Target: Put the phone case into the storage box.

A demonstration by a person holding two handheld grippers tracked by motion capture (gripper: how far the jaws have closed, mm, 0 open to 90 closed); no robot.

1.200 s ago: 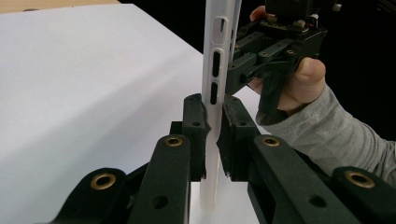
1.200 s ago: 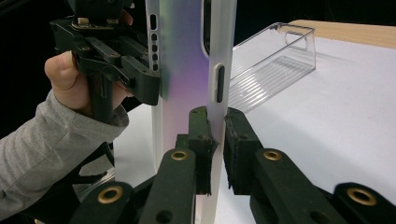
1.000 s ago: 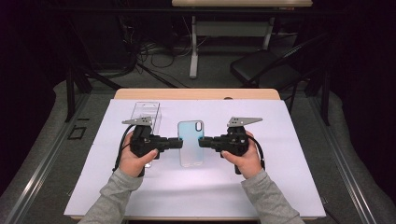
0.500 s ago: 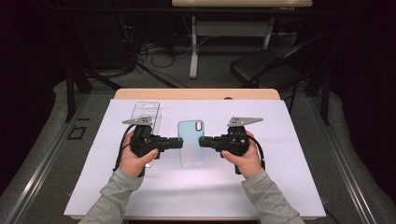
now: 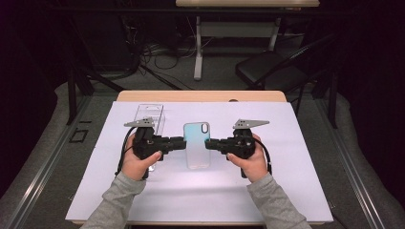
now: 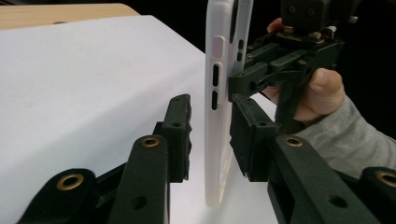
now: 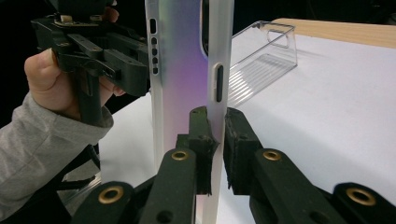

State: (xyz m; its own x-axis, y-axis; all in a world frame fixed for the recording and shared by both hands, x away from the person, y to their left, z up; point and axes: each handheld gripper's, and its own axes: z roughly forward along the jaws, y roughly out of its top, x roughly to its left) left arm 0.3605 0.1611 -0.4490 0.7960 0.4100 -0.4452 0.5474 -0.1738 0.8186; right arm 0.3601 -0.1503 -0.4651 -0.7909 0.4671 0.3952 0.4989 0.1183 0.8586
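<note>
The left gripper point(image 6: 210, 140) has just been opening: its jaws now stand apart on either side of the phone case's point(image 5: 197, 145) edge, one pad clearly off it, the other close against it. My read is the left side is letting go, handing the case over. The right gripper point(image 7: 215, 144) is clamped on the opposite long edge, so it alone carries the case, which hangs between the two grippers just above the white desk point(image 5: 286, 191). A clear plastic box point(image 5: 149, 116) lies behind the left hand point(image 5: 138, 164).
</note>
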